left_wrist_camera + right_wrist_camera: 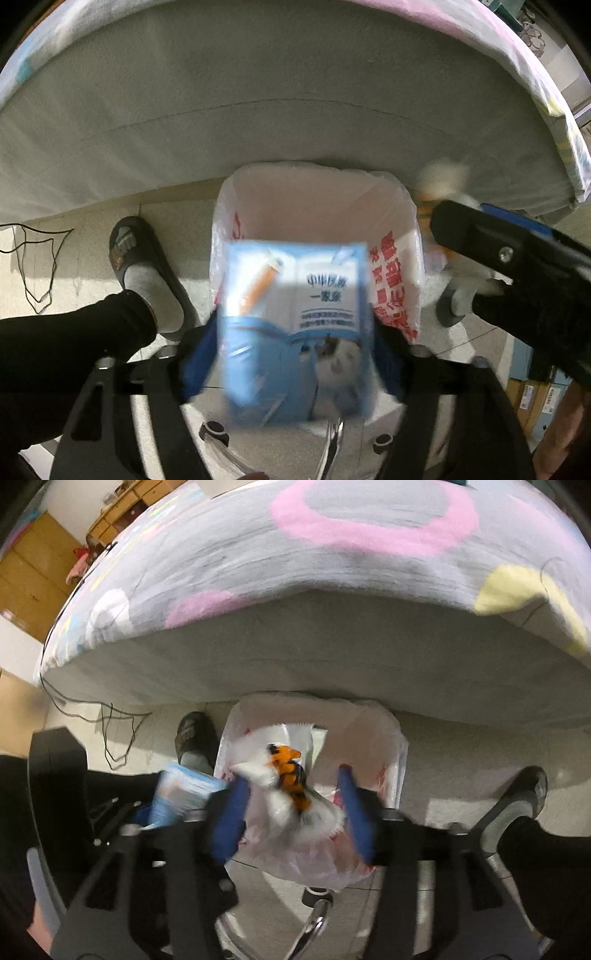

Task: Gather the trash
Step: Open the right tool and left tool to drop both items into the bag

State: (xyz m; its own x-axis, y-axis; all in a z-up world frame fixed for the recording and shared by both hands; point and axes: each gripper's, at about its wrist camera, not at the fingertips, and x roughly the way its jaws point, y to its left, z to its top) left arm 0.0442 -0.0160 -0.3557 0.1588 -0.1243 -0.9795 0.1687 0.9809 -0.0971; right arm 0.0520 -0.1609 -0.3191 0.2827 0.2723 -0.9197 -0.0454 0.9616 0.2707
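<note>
Your left gripper (pixel 295 332) is clamped on the blue carton (pixel 295 325), held directly above the lined trash bin (pixel 395 236) beside the bed (pixel 258 110). Your right gripper (pixel 291 805) has its fingers spread, with the white-and-orange wrapper (pixel 288 779) loose between them over the same bin

Bed side (pixel 295 122) walls the bin (pixel 317 192) behind

Blurred Chinese print on the blue packet (pixel 295 325) and red characters on the bin bag (pixel 391 280), neither readable.
</note>
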